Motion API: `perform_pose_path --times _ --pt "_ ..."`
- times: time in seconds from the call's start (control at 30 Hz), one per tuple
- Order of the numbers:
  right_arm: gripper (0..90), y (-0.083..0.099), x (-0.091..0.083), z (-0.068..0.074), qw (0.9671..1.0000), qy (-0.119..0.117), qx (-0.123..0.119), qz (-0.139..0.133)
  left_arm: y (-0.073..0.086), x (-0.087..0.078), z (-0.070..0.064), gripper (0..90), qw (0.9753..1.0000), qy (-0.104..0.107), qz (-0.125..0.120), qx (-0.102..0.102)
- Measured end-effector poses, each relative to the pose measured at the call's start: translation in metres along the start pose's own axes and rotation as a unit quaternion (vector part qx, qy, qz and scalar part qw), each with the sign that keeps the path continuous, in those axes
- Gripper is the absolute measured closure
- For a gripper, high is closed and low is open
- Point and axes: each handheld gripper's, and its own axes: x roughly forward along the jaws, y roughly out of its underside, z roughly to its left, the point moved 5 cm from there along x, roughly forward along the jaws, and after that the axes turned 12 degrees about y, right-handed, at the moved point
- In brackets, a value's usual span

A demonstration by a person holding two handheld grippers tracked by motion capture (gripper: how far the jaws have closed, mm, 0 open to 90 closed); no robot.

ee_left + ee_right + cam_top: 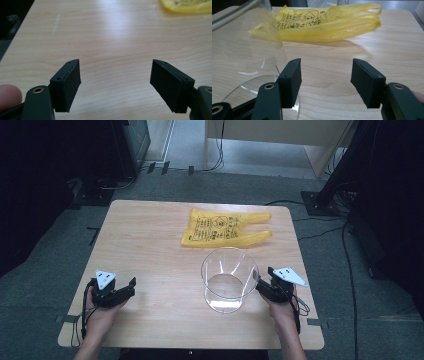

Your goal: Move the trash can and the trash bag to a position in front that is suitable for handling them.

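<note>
A clear plastic cup-shaped container (pixel 228 279) stands upright near the front right of the wooden table (pixel 150 245); its wall (pixel 244 42) shows at the left of the right gripper view. A flat yellow plastic bag (pixel 223 228) with black print lies behind it, and the bag (pixel 324 23) also crosses the top of the right gripper view. My right gripper (pixel 263 281) sits just right of the container, open, with its left pad (pixel 292 80) beside the container's base. My left gripper (pixel 131 286) rests at the front left, open over bare wood (pixel 115 82).
Beyond the table are a grey carpeted floor with cables (pixel 310 215), black stands at both sides and a light wooden desk (pixel 280 135) at the back. A corner of the yellow bag (pixel 187 6) shows far off in the left gripper view.
</note>
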Motion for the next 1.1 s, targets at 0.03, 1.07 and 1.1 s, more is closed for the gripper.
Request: perform_pose_path --times 0.03,1.07,1.1 --pt "41.9 0.0 0.0 0.001 1.0 -0.002 0.001 0.0 0.0 0.0 0.0 23.8 1.0 0.0 0.0 0.0" --pt "40.8 0.005 -0.012 0.062 0.9997 -0.021 -0.012 0.004 -0.015 0.027 -0.102 46.5 0.9931 0.112 0.002 0.036" --pt "40.8 0.005 -0.012 0.062 0.9997 -0.021 -0.012 0.004 -0.015 0.027 -0.102 46.9 0.9931 0.112 0.002 0.036"
